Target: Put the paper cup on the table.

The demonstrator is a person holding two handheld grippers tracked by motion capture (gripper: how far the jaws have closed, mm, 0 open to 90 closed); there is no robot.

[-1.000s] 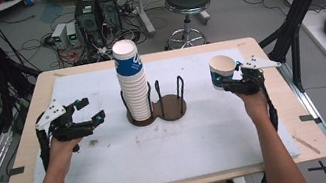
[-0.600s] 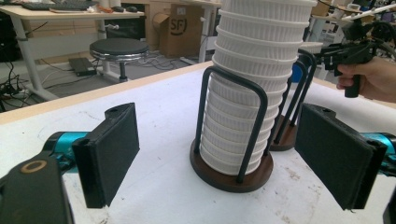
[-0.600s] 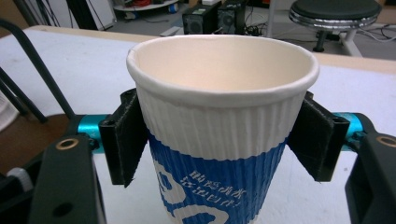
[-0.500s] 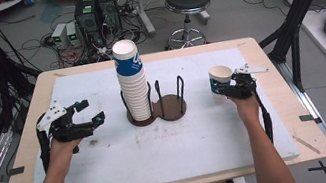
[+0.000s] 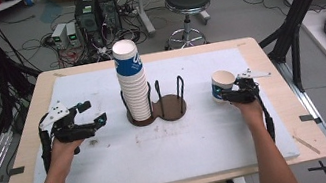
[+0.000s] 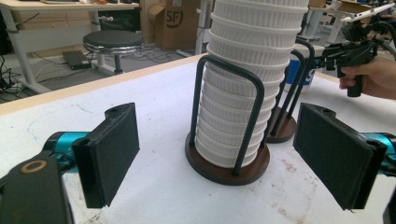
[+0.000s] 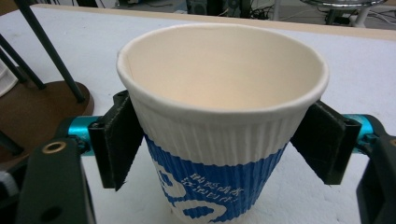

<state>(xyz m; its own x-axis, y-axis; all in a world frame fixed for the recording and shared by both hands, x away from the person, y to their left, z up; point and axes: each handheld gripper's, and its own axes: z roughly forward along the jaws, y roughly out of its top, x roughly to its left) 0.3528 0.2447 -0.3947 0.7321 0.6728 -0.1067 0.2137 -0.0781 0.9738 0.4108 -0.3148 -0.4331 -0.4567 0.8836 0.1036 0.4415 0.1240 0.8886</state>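
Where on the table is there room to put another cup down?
The white mat is bare in front, between the two forearms, and on the strip behind the cup holder. The middle is crowded: the cup stack fills one ring, and the single cup stands between the right gripper's jaws.

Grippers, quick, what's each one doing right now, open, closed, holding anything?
Left gripper: open, empty, jaws either side of the cup stack without touching.
Right gripper: jaws have just been opening; the paper cup stands between them, pads looking just off its sides.
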